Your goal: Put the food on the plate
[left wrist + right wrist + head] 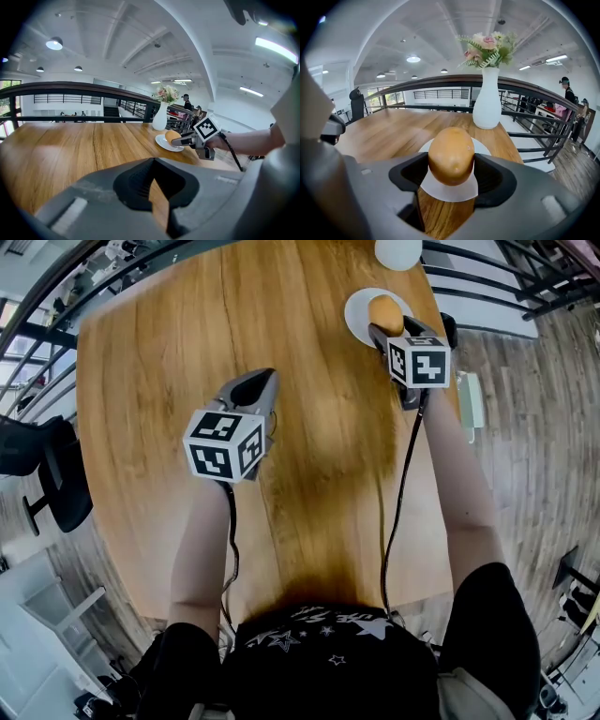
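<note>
Clamping the bread roll (451,152) between its jaws, the right gripper (451,168) holds it over the plate (449,191).

my left gripper (266,378) out front, jaws pinched together on nothing, my right gripper (392,327) reached further ahead, clamped round the food (451,154), both bare forearms stretched forward
</note>
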The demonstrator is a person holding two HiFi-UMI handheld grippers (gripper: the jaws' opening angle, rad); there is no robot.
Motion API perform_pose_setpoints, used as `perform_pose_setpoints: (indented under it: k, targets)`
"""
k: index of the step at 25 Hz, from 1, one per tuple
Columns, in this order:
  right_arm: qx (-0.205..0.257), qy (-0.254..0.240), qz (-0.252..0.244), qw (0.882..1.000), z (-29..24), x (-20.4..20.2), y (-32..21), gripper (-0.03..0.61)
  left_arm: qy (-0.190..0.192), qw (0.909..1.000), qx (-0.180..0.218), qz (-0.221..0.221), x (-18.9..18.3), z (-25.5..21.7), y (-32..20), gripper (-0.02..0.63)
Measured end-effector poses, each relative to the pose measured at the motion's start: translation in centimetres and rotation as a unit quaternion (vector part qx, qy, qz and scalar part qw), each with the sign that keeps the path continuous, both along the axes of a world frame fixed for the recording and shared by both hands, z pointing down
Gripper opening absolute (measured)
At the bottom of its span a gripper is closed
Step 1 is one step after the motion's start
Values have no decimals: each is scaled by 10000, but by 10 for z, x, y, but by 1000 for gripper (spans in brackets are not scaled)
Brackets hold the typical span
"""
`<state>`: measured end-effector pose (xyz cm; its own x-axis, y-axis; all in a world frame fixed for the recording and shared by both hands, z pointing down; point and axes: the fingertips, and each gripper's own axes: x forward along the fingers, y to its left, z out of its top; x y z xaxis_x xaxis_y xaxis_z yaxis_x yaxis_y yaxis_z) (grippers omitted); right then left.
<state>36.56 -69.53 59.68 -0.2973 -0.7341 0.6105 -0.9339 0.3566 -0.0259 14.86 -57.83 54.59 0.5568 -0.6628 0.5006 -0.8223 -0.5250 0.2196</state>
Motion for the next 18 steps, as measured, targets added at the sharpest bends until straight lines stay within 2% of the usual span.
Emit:
perform_pose_setpoints:
  k: [13,18]
  targets:
    - [46,205,77,9997,2,-2,-9,313,-4,10000,-34,-15,-6,0,2,-2]
    - [27,196,34,9998,2,-3,-8,345,-38,10000,-8,-43,-8,0,3,-2]
